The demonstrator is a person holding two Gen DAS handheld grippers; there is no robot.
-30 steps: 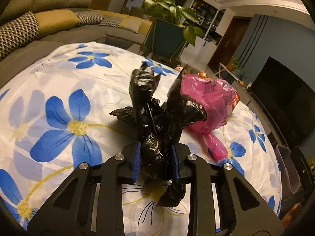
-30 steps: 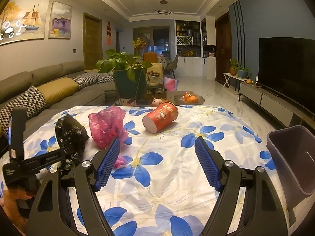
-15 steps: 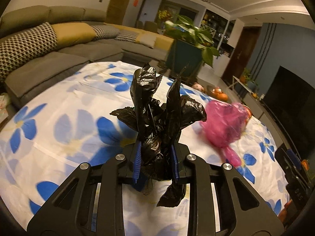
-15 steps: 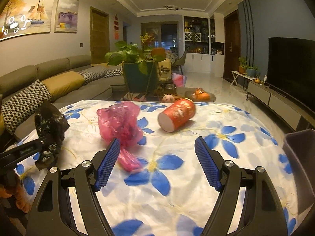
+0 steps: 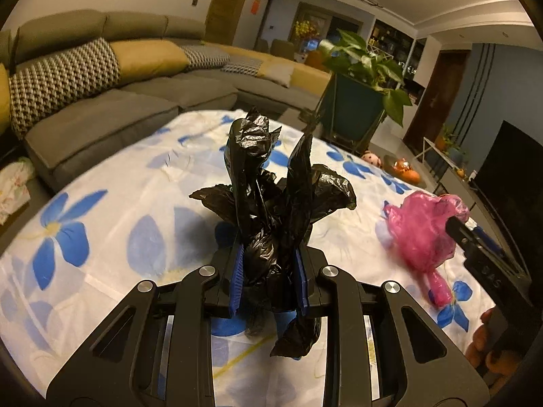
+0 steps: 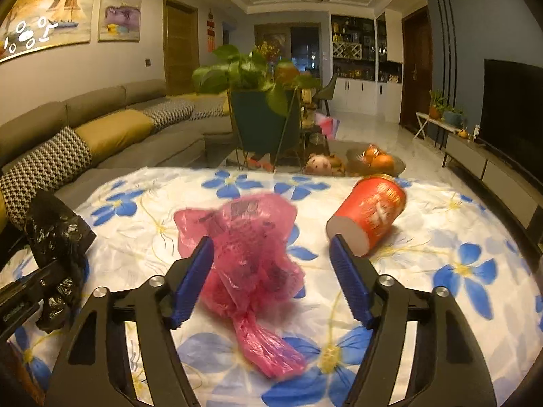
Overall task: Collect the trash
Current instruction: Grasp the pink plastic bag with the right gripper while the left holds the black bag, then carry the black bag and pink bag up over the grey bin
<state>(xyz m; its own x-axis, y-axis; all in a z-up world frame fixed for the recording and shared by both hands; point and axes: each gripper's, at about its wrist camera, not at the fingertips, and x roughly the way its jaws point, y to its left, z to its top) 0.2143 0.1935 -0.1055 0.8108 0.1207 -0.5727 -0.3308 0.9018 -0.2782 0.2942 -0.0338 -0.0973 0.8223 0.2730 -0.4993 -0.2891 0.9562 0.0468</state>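
My left gripper [image 5: 269,279] is shut on a crumpled black plastic bag [image 5: 271,200] and holds it above the flowered table cloth [image 5: 112,203]. The same bag shows at the left of the right wrist view [image 6: 59,240]. A pink plastic bag [image 6: 244,254] lies on the cloth, and shows at the right in the left wrist view [image 5: 424,234]. My right gripper [image 6: 271,278] is open, its blue pads either side of the pink bag's near part. A red paper cup [image 6: 370,213] lies on its side beyond the right pad.
A grey sofa [image 5: 101,101] with cushions runs along the left. A potted plant [image 6: 261,108] in a dark stand is behind the table. A plate of oranges [image 6: 376,162] sits on a low table beyond. A television [image 6: 512,112] is at the right.
My left gripper has lifted the black bag and drawn it back to the left. My right gripper has moved left and forward until it straddles the pink bag.
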